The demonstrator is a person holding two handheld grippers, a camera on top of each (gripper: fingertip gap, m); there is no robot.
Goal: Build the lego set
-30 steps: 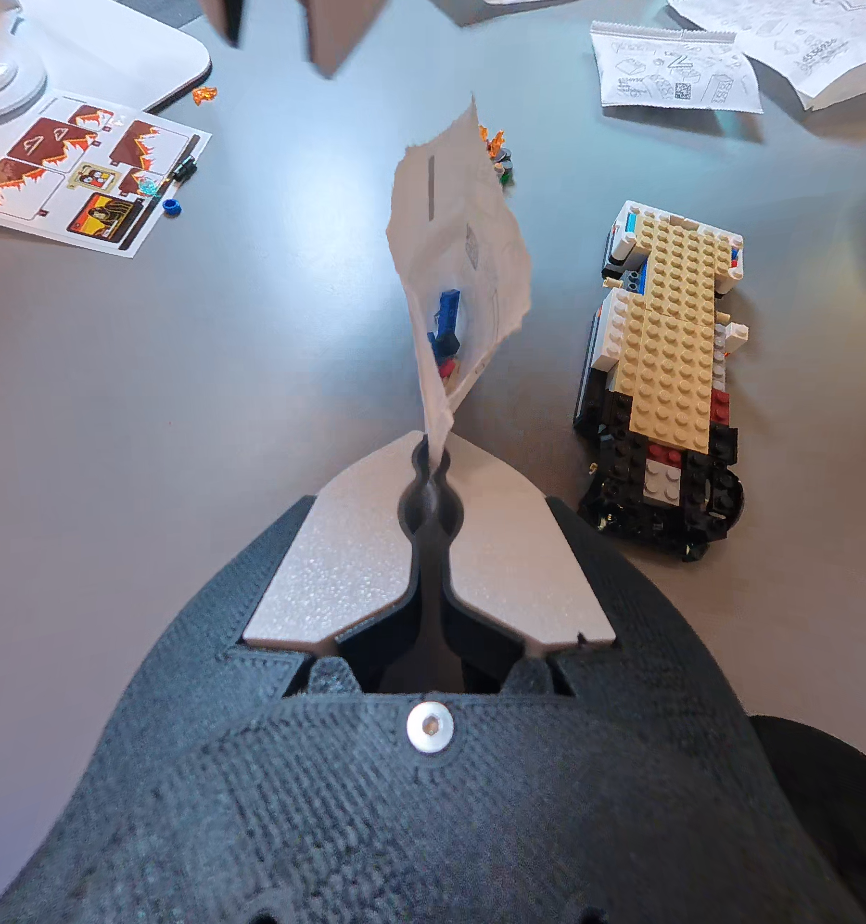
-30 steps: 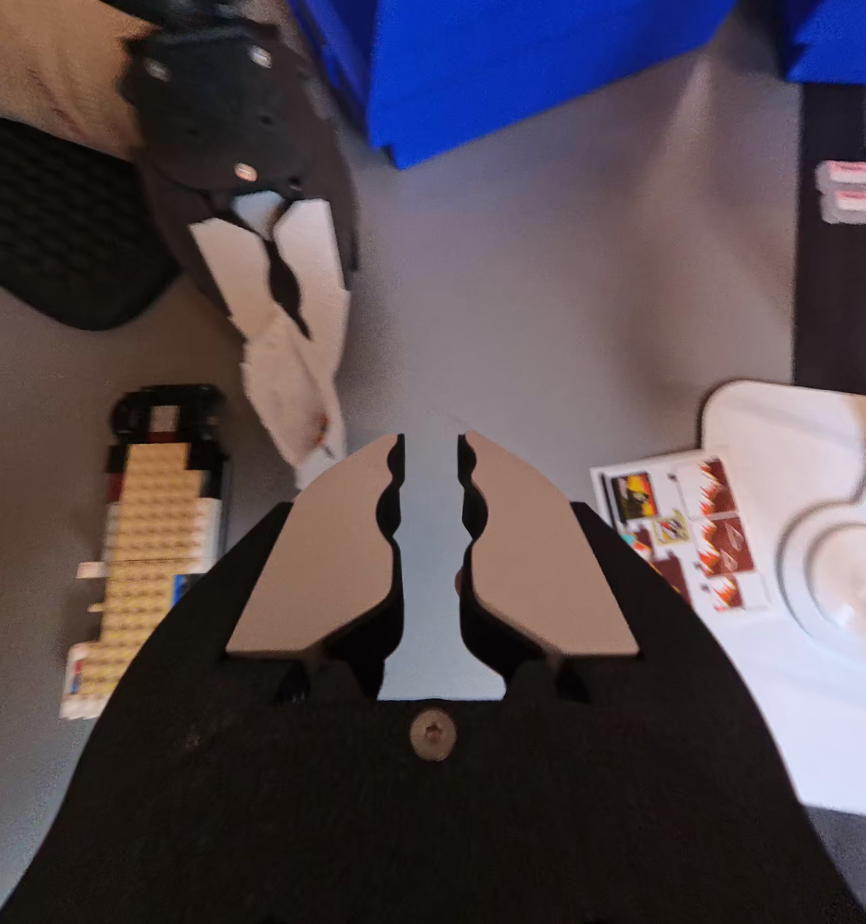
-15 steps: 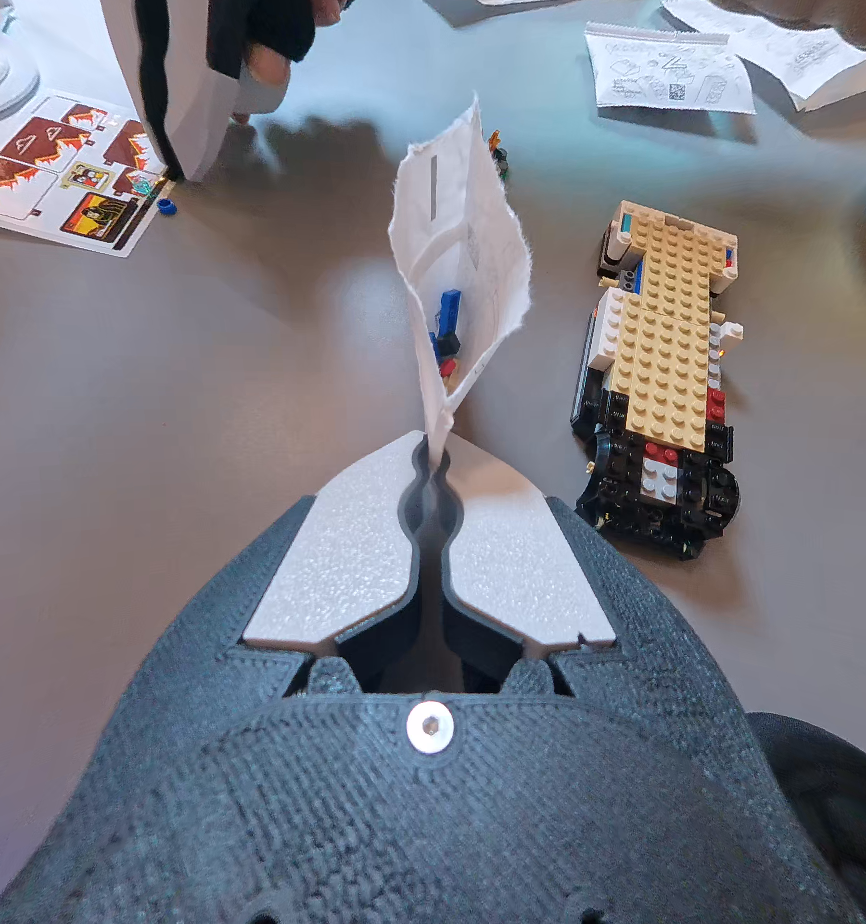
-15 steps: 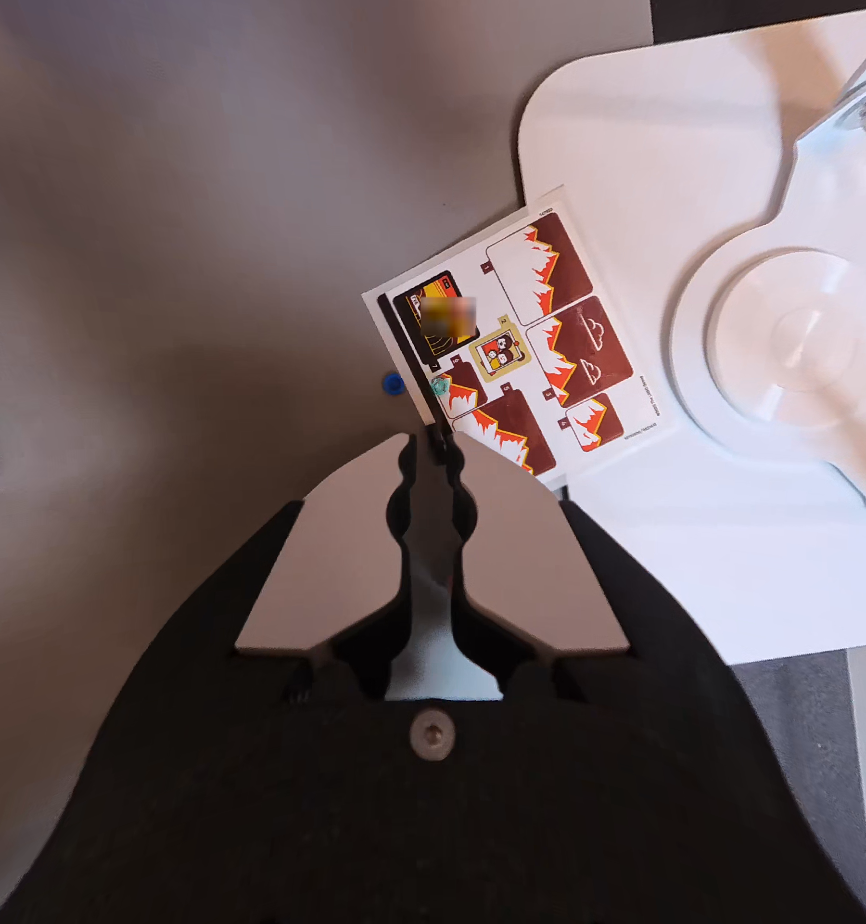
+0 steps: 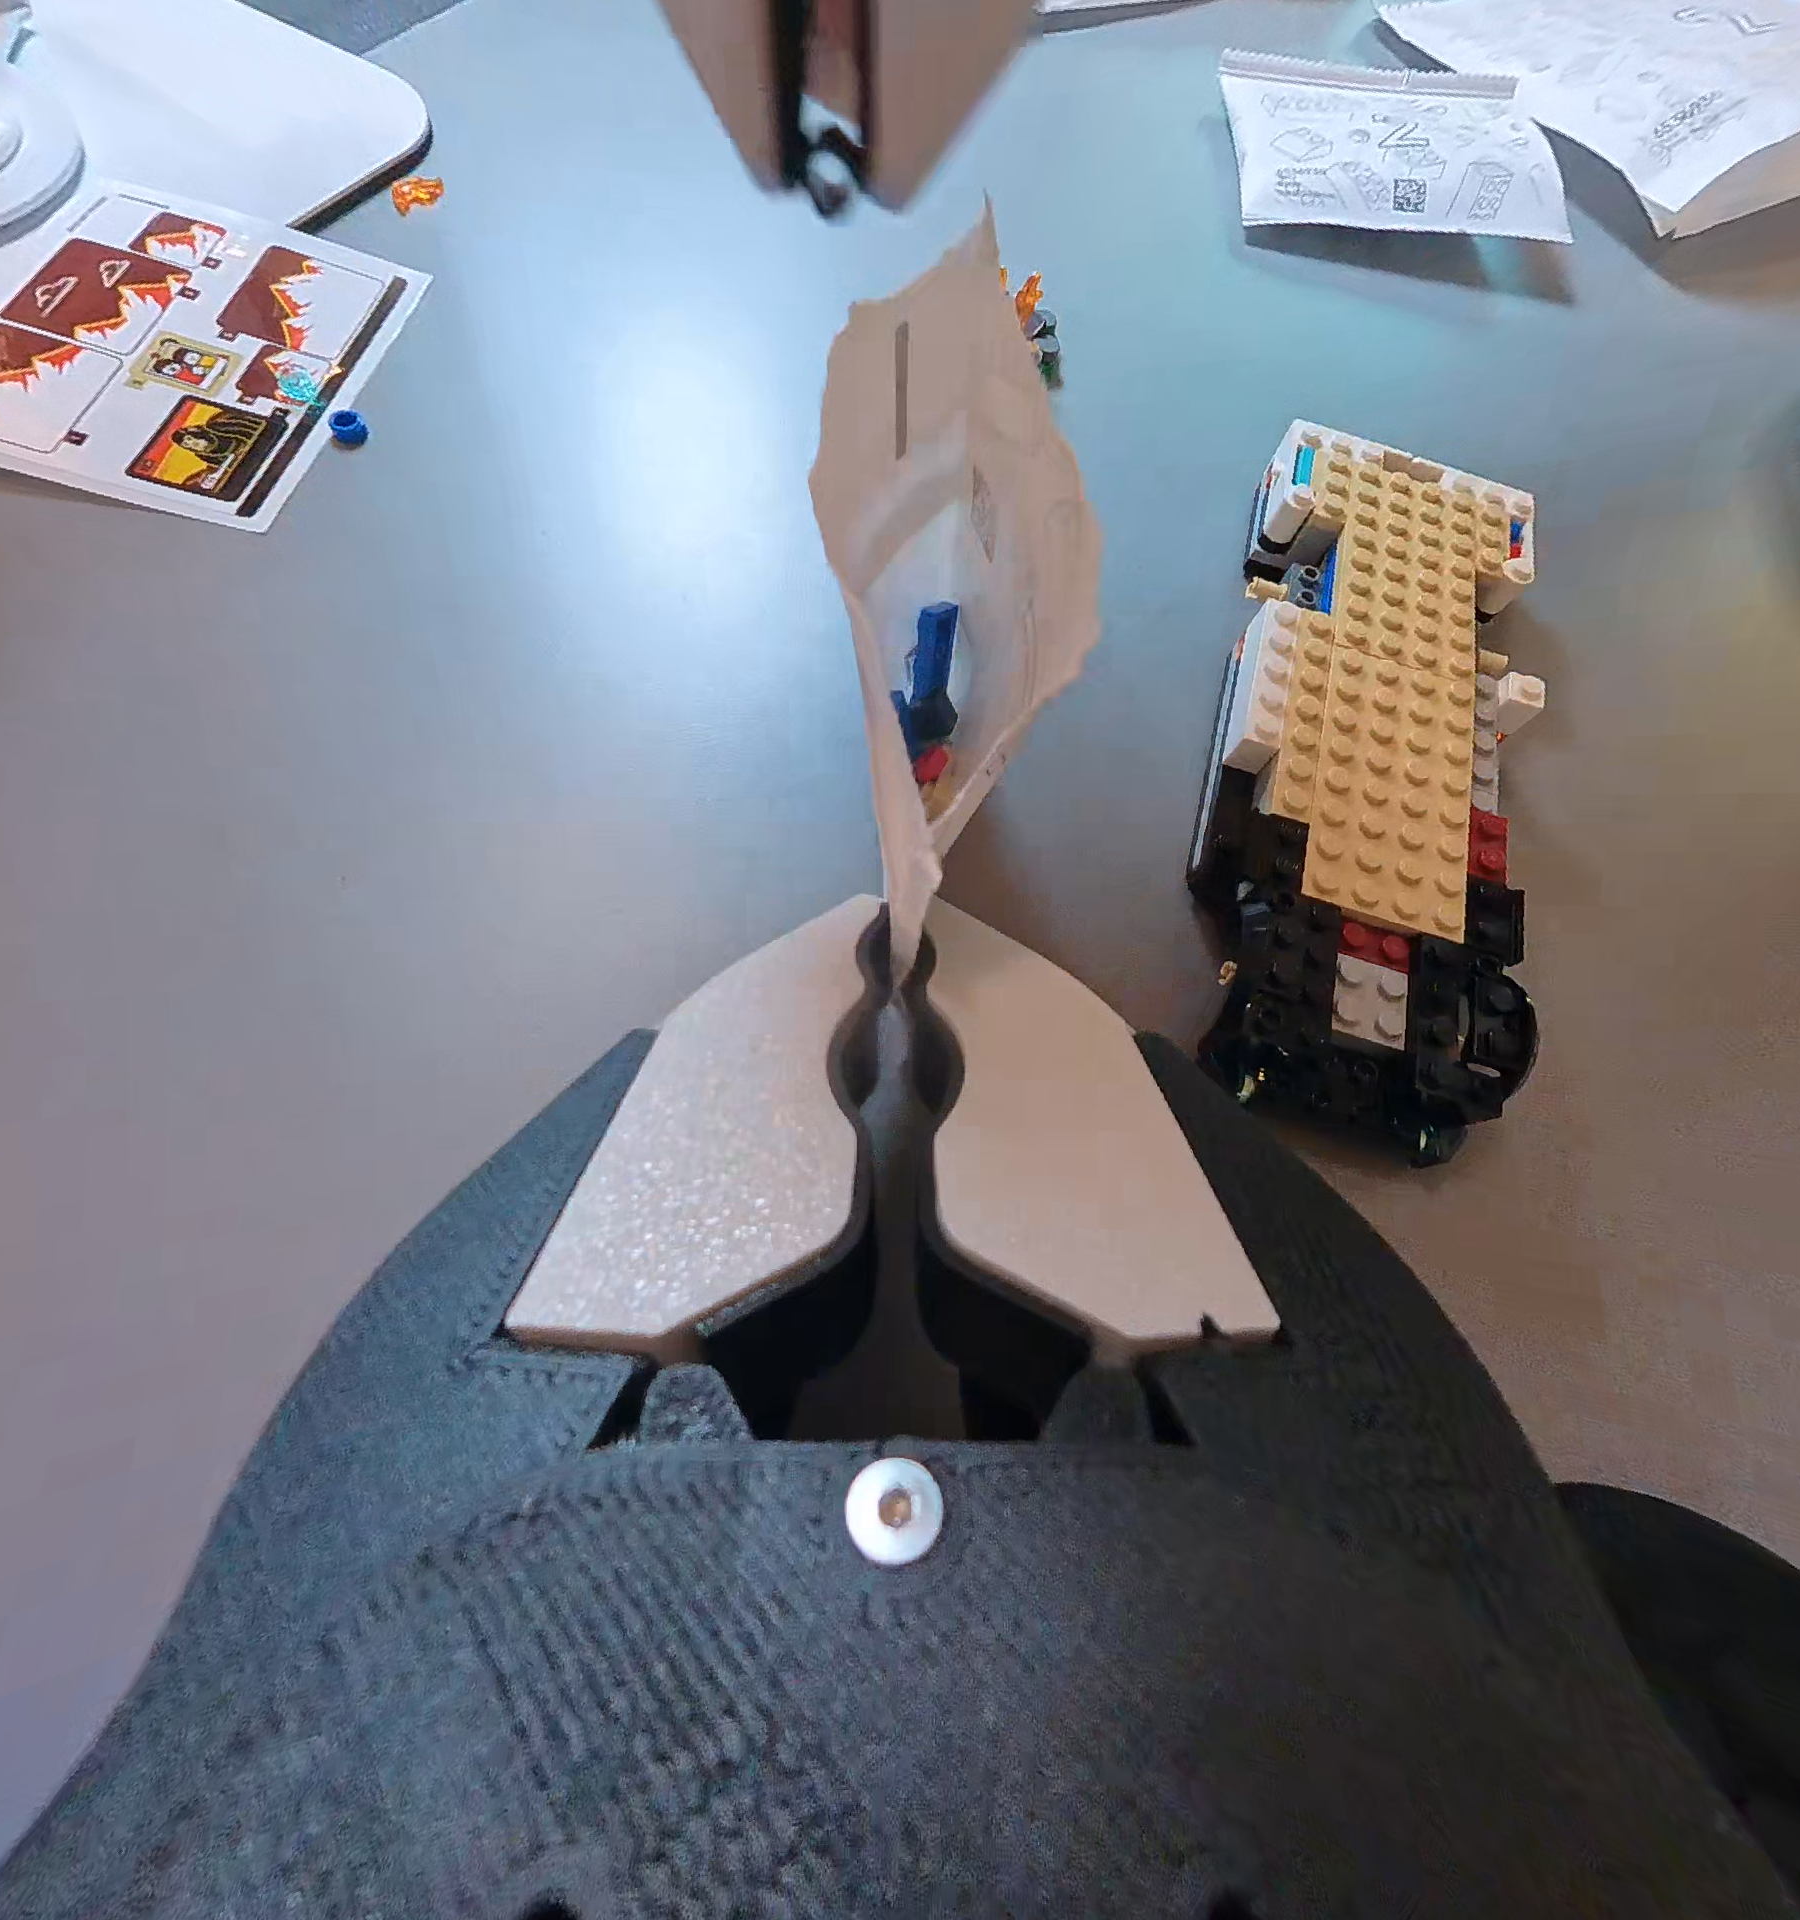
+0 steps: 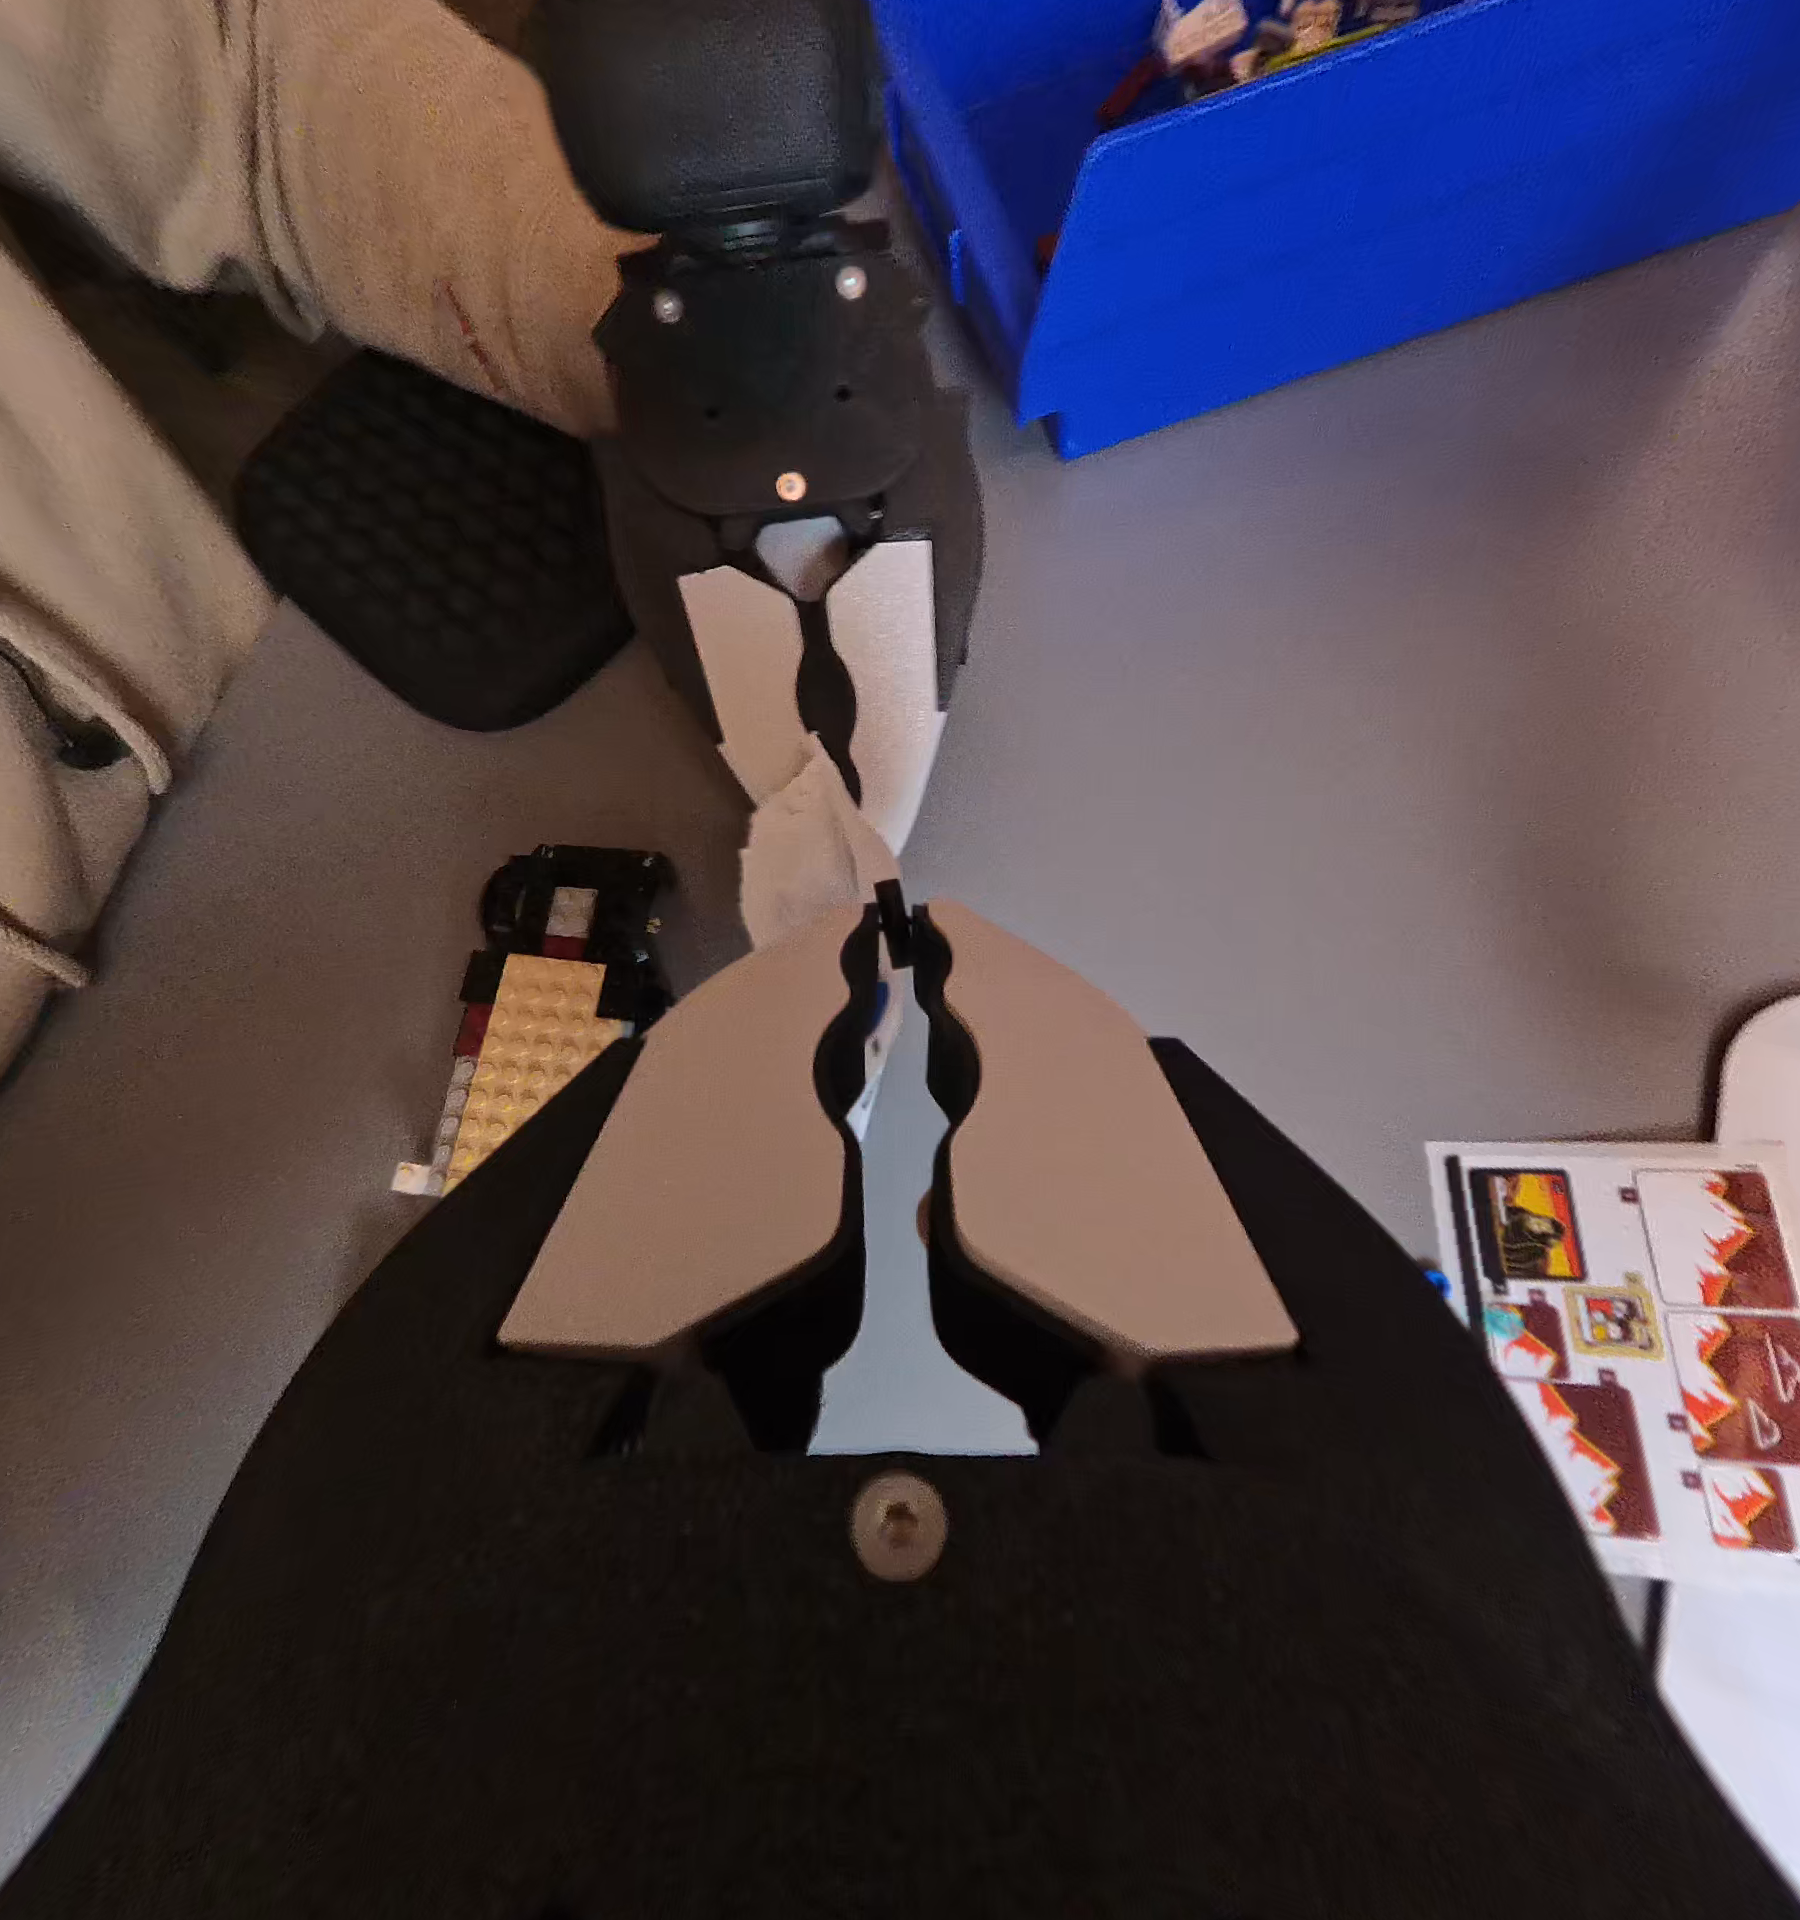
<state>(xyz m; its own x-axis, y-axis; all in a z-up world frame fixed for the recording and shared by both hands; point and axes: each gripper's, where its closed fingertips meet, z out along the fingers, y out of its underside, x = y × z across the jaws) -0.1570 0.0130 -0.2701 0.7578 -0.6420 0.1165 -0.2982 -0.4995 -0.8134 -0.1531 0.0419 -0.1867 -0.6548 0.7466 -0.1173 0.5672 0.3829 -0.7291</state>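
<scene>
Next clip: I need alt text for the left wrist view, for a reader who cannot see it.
The left gripper pinches the bottom edge of a torn-open white paper bag with small bricks inside, held upright over a grey table. A tan-topped brick vehicle lies to the right, a sticker sheet far left, and the right gripper reaches in from the top.

Left gripper [image 5: 901, 940] jaws clamped on paper bag [image 5: 963, 540]; right gripper [image 6: 896, 925] pinching small black piece [image 6: 891, 920].

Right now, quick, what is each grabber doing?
Left gripper: closed, pinching the bottom of a torn white paper bag with small bricks inside.
Right gripper: closed on a small black piece, just above the bag.
</scene>
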